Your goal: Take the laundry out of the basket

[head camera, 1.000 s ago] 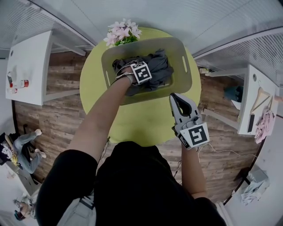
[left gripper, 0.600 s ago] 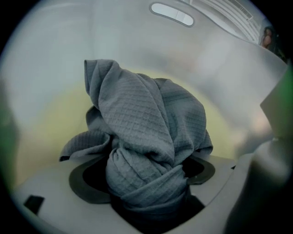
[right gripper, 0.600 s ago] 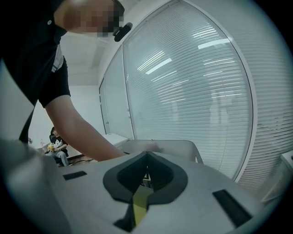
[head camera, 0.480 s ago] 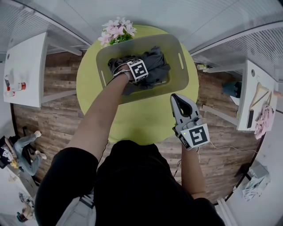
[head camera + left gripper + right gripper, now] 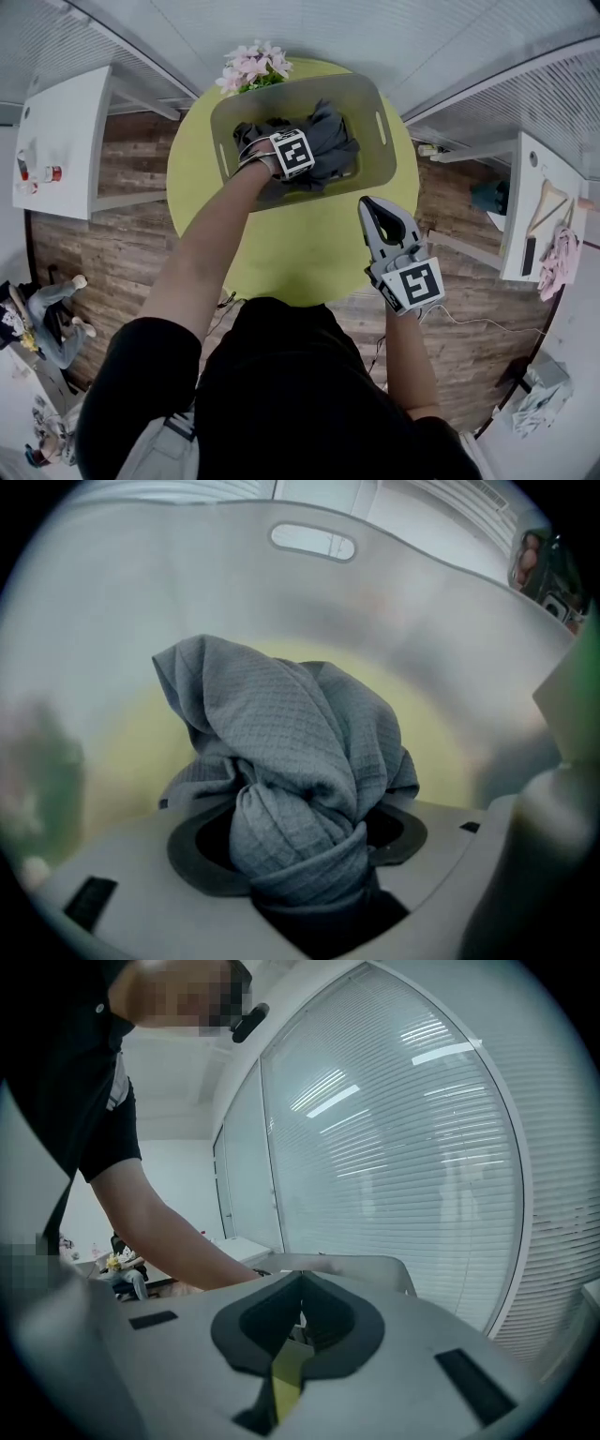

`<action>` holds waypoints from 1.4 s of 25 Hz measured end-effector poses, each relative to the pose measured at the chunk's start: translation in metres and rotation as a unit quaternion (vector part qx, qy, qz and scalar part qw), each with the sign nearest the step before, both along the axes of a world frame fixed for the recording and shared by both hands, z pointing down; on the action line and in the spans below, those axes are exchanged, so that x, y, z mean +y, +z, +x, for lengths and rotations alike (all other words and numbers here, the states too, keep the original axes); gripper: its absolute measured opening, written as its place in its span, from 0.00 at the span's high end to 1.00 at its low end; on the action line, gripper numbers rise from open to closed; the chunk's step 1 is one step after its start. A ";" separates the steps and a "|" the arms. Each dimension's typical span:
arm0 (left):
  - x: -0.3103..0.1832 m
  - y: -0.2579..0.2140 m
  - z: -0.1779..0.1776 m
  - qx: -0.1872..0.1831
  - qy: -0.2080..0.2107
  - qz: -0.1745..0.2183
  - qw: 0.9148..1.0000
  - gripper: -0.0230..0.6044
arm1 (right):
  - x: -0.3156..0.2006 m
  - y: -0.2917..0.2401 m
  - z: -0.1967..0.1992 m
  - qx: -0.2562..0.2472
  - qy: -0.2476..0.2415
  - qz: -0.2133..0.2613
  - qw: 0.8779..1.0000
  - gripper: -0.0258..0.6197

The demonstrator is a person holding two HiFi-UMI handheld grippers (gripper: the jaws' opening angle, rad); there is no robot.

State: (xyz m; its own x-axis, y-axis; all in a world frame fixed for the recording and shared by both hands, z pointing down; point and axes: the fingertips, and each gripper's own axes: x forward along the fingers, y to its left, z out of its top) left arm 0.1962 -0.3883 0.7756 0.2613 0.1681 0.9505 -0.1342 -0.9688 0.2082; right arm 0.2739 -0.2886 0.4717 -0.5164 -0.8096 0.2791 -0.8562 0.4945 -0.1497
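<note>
Left gripper [image 5: 292, 155] points steeply down into the grey plastic laundry basket [image 5: 376, 95]. Its jaws have just been closing and are now clamped on a bunched fold of the dark grey waffle-weave cloth [image 5: 281, 752]. The wad sits right between the jaws, and the rest of the cloth billows up beyond the tips, inside the basket. In the head view the cloth is one dark heap filling the basket's middle; can't tell whether it is one piece or several. The basket stands at the far edge of the round yellow-green table [image 5: 309, 246].

Right gripper [image 5: 378, 214] is over the table's near right edge, well apart from the cloth. Its jaws are together with nothing between them.

Counts: one basket with two slot handles showing, one cloth heap, two grippers, one bunch of pink flowers [image 5: 255, 67] at the table's far edge, just beside the basket's far left corner.
</note>
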 end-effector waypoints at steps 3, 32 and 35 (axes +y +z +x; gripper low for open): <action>0.004 -0.018 -0.001 -0.003 0.000 0.011 1.000 0.44 | 0.007 -0.007 -0.003 0.000 -0.008 0.010 1.000 0.92; 0.001 -0.232 -0.006 0.047 -0.002 0.156 0.987 0.45 | 0.061 -0.085 -0.031 -0.002 -0.050 0.103 0.993 0.92; 0.013 -0.249 -0.008 0.046 0.001 0.162 0.986 0.44 | 0.063 -0.093 -0.034 -0.001 -0.054 0.113 0.992 0.92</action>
State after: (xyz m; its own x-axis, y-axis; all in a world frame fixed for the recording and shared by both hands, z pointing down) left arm 0.1886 -0.3757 0.5269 0.3492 -0.1394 0.9266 -0.1274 -0.9868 -0.1004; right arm 0.2398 -0.2252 0.3785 -0.6035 -0.7916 0.0955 -0.7965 0.6041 -0.0259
